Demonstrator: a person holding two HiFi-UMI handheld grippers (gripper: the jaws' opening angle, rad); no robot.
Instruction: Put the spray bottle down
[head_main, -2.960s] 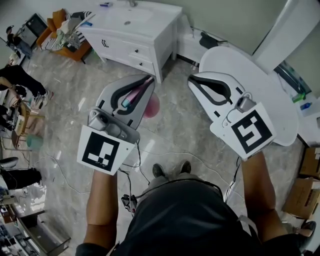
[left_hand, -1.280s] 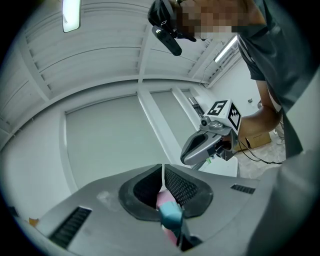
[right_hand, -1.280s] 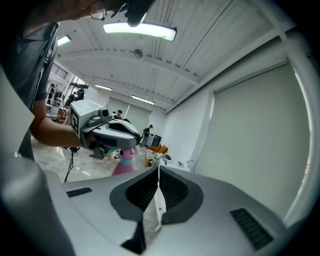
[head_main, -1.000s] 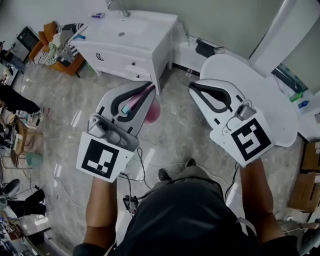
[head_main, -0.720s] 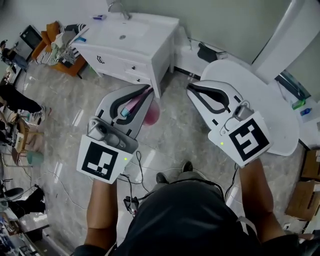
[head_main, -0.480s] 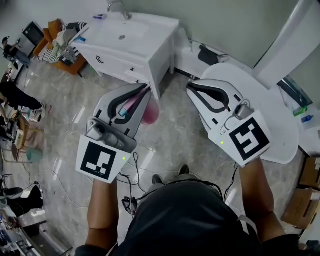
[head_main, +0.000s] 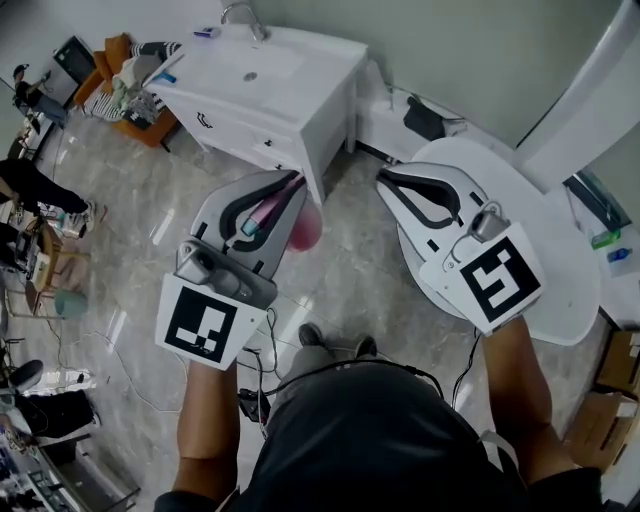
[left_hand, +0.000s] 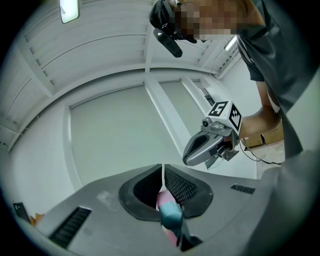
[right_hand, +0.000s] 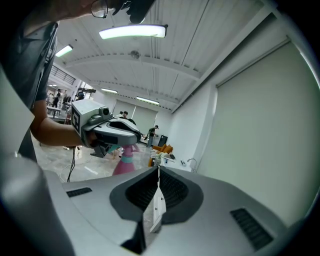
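Marble floor (head_main: 350, 275) lies below. My left tongs (head_main: 296, 180) grip the pink spray bottle (head_main: 305, 228) at its neck; my right tongs (head_main: 386, 176) are closed, empty. I should release only once its base rests on the sink cabinet (head_main: 270, 90).

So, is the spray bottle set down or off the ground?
Off the ground: the left gripper has its jaws shut on the spray bottle, whose pink body hangs below them above the floor.

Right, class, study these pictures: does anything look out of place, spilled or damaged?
Nothing looks spilled or broken. One oddity: the spray bottle hangs from the left gripper, which is shut on its top, above the floor, with no surface under it.
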